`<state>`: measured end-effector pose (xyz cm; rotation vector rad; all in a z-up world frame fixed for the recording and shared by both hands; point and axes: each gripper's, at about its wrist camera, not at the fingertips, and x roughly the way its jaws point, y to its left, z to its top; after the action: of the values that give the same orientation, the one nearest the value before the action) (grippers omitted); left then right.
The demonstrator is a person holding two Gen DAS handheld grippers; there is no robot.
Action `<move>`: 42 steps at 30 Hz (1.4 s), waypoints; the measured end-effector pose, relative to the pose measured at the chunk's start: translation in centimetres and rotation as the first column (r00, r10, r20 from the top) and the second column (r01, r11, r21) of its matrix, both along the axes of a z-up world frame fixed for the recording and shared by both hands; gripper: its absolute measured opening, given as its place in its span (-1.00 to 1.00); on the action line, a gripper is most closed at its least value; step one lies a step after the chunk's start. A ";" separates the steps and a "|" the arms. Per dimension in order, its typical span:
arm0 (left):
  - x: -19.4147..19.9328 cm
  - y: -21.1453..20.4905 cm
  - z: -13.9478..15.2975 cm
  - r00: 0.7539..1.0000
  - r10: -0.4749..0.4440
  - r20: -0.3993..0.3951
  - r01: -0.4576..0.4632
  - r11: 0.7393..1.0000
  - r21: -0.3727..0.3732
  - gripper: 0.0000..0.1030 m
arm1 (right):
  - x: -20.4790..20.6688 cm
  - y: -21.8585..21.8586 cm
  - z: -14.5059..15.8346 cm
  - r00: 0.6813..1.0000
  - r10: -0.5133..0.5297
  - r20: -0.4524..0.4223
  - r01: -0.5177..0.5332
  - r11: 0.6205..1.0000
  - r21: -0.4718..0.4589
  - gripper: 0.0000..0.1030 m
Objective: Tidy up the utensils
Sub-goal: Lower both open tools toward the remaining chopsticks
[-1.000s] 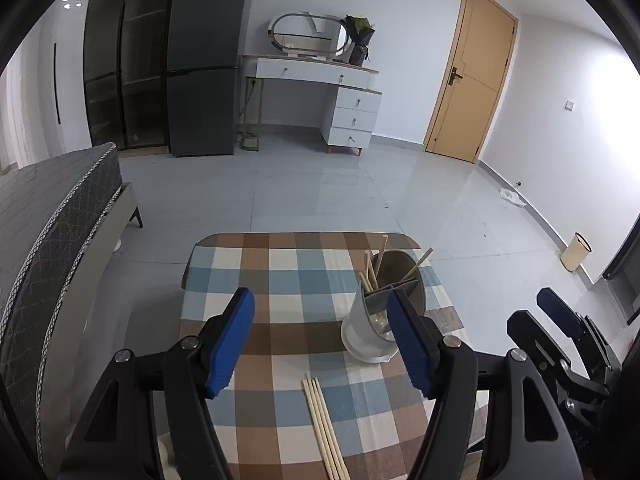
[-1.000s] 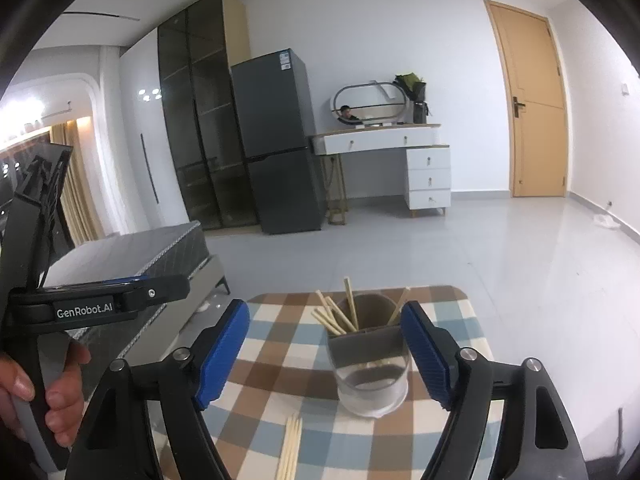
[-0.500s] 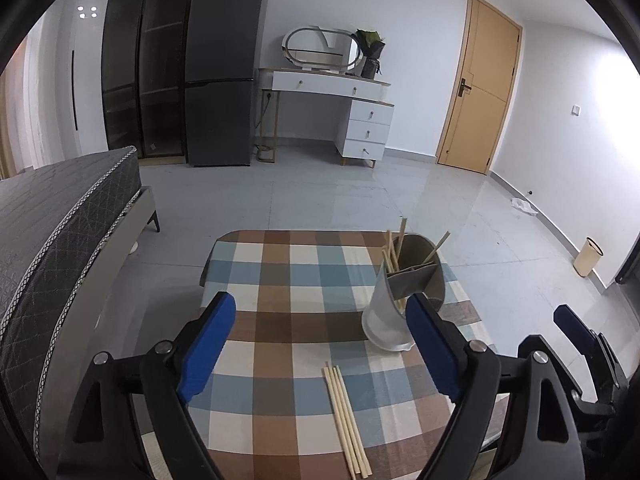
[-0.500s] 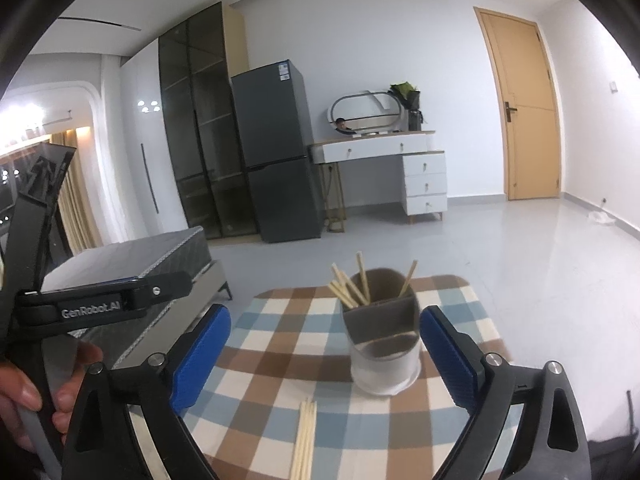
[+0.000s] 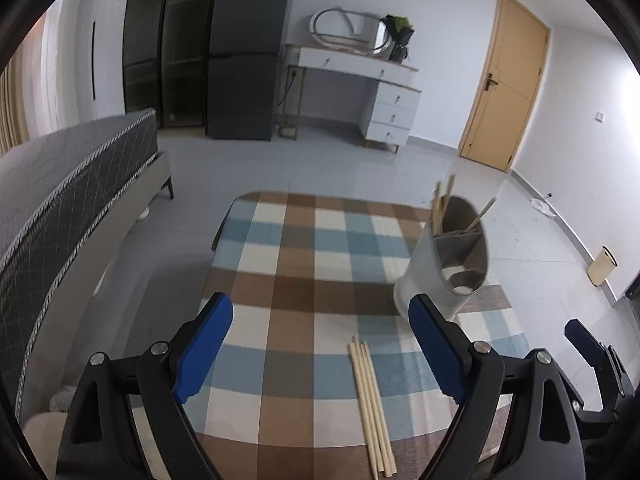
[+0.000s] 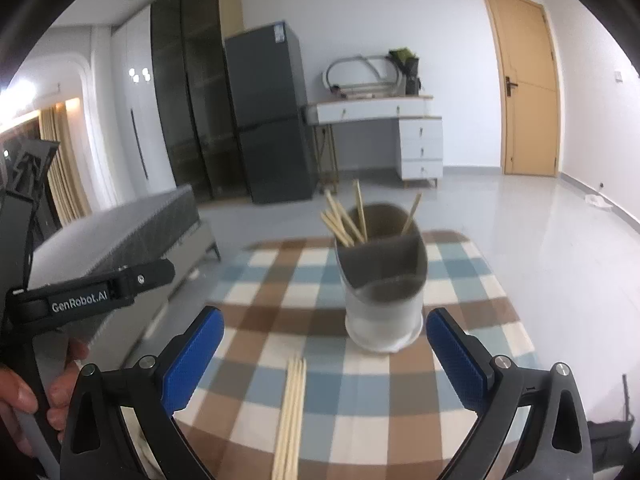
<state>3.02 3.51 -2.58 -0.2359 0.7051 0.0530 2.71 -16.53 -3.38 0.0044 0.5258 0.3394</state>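
Observation:
A white utensil holder [image 5: 444, 268] with a grey divided insert stands on the checked table [image 5: 304, 264], with several wooden chopsticks upright in its back compartment. It also shows in the right wrist view [image 6: 382, 292]. A few loose chopsticks [image 5: 372, 404] lie flat on the cloth in front of it, also in the right wrist view [image 6: 292, 412]. My left gripper [image 5: 320, 348] is open and empty above the table's near edge, left of the holder. My right gripper [image 6: 324, 352] is open and empty, facing the holder, with the loose chopsticks between its fingers.
The table is small, and its near and side edges drop to a grey tiled floor. A grey bed [image 5: 60, 196] stands close on the left. A fridge [image 5: 244, 52], a white dresser [image 5: 360, 92] and a door [image 5: 504, 96] are far back.
Both grippers have drawn back and risen a little from the holder, so more of the table and the loose chopsticks show. Both stay open; nothing on the table has moved.

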 end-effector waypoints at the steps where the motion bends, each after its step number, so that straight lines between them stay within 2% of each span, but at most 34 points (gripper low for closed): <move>1: 0.3 0.1 -0.6 1.000 0.004 -0.016 -0.004 1.000 -0.005 0.68 | 0.3 0.2 -0.4 1.000 0.005 -0.018 -0.005 1.000 -0.013 0.99; 5: 0.9 0.1 -2.2 0.999 0.011 -0.048 -0.011 1.000 0.005 0.68 | 1.3 1.0 -2.3 0.997 0.006 -0.080 -0.011 0.997 -0.074 0.98; 9: 1.8 0.9 -4.0 0.995 0.039 -0.095 -0.038 0.999 0.011 0.68 | 2.7 1.3 -4.0 0.988 0.004 -0.154 -0.017 0.996 -0.083 0.98; 16: 3.1 4.3 -6.8 0.965 0.115 -0.236 -0.138 0.987 -0.081 0.68 | 6.2 2.7 -7.7 0.952 -0.003 -0.306 -0.042 0.989 -0.138 0.94; 23: 3.8 4.4 -7.4 0.952 0.118 -0.282 -0.148 0.985 -0.086 0.68 | 9.1 5.1 -11.7 0.904 0.019 -0.427 -0.117 0.972 -0.204 0.64; 26: 4.0 4.2 -7.5 0.952 0.098 -0.291 -0.133 0.986 -0.100 0.68 | 9.9 5.7 -13.6 0.880 0.029 -0.473 -0.147 0.966 -0.213 0.45; 33: 4.2 4.5 -7.8 0.944 0.093 -0.318 -0.137 0.984 -0.118 0.68 | 10.4 5.9 -15.8 0.839 0.022 -0.544 -0.180 0.954 -0.239 0.17; 36: 4.3 4.9 -8.0 0.936 0.103 -0.335 -0.154 0.980 -0.130 0.68 | 10.2 6.1 -15.8 0.840 0.029 -0.542 -0.193 0.949 -0.248 0.09; 38: 4.3 5.0 -8.3 0.927 0.119 -0.355 -0.169 0.979 -0.112 0.68 | 10.2 6.4 -15.8 0.838 0.030 -0.544 -0.210 0.939 -0.273 -0.07; 40: 4.3 5.3 -8.7 0.917 0.131 -0.376 -0.187 0.975 -0.118 0.68 | 10.2 6.8 -15.8 0.843 0.014 -0.537 -0.219 0.922 -0.319 -0.13; 42: 4.3 5.6 -8.9 0.911 0.139 -0.388 -0.201 0.972 -0.123 0.68 | 10.2 6.9 -15.7 0.839 0.016 -0.544 -0.225 0.920 -0.320 -0.21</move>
<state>7.33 9.08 -11.48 -0.4503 1.0745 0.2141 12.87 -9.62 -19.05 -0.3167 1.1478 0.3597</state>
